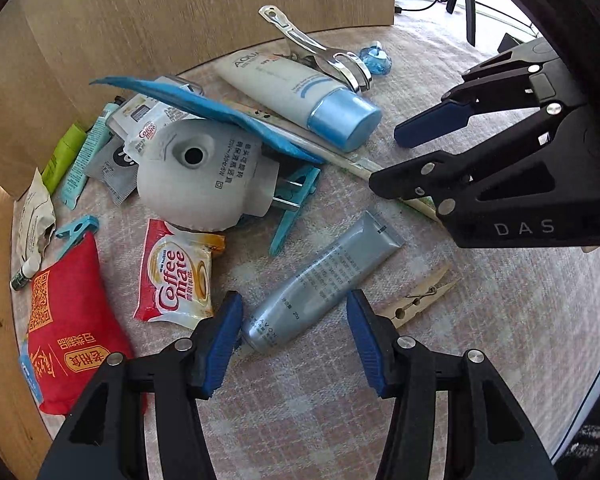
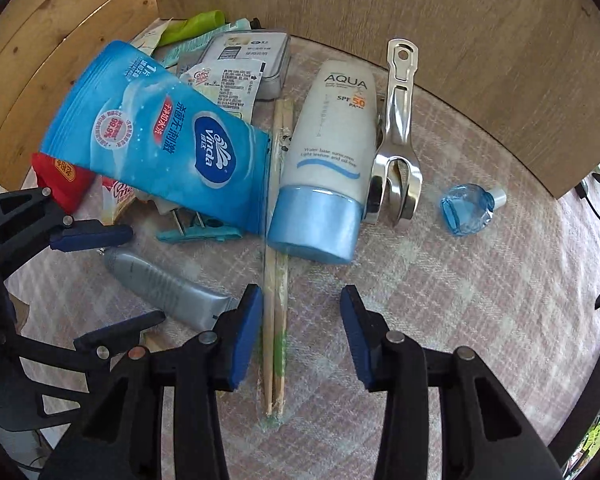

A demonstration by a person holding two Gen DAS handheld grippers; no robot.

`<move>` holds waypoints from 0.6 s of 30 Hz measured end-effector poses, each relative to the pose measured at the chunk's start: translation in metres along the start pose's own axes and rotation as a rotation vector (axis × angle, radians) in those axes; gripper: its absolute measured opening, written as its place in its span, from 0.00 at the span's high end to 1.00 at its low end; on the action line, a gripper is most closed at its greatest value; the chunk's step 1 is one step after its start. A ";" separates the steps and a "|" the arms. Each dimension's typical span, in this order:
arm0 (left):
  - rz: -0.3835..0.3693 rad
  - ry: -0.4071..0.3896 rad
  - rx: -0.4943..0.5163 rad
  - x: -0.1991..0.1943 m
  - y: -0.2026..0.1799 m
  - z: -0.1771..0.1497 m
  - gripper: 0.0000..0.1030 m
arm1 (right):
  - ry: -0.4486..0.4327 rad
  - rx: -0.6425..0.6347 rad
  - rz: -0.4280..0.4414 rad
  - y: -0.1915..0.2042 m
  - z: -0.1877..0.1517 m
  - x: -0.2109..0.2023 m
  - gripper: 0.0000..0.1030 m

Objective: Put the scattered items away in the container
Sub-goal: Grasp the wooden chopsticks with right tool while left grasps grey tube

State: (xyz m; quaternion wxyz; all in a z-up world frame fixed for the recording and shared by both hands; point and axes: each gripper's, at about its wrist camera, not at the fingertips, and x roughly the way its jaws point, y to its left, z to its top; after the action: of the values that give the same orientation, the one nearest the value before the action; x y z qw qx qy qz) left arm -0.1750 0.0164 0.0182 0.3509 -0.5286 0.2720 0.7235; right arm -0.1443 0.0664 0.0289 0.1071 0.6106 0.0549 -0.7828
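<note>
Your left gripper [image 1: 294, 344] points down at the checked cloth [image 1: 500, 340], its jaws apart on either side of the cap end of the silver tube [image 1: 320, 288], pads not pressing it. Your right gripper [image 2: 298, 336] is likewise spread, straddling the paired wooden chopsticks [image 2: 275, 312] without clamping them. Just beside the tube lie a wooden clothespin [image 1: 416, 294] and a Coffee-mate sachet [image 1: 178, 276], with a red pouch [image 1: 66, 320] further left. Beyond them sit the white face mask [image 1: 204, 172] under a blue wipes packet [image 2: 152, 136], the Aqua sunscreen tube [image 2: 332, 152], a steel clip [image 2: 396, 128] and a small blue bottle [image 2: 466, 208], before the wooden panels [image 2: 420, 20].
</note>
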 end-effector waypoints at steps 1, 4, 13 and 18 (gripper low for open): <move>-0.004 0.002 -0.003 0.000 0.000 0.000 0.51 | -0.002 -0.008 -0.008 0.002 0.001 0.000 0.61; -0.021 0.005 -0.025 -0.001 -0.001 -0.002 0.57 | 0.000 -0.038 -0.046 0.008 0.002 0.001 0.64; -0.060 -0.022 -0.089 -0.011 -0.024 -0.023 0.80 | 0.028 0.016 0.011 -0.005 -0.017 -0.009 0.88; -0.102 -0.056 -0.218 -0.020 -0.029 -0.039 0.80 | 0.045 0.106 0.094 -0.019 -0.036 -0.020 0.94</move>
State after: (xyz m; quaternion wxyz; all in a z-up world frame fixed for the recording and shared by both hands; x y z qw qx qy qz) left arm -0.1257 -0.0009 0.0253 0.3351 -0.5563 0.1546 0.7446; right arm -0.1098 0.0950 0.0382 0.1099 0.6348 -0.0130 -0.7647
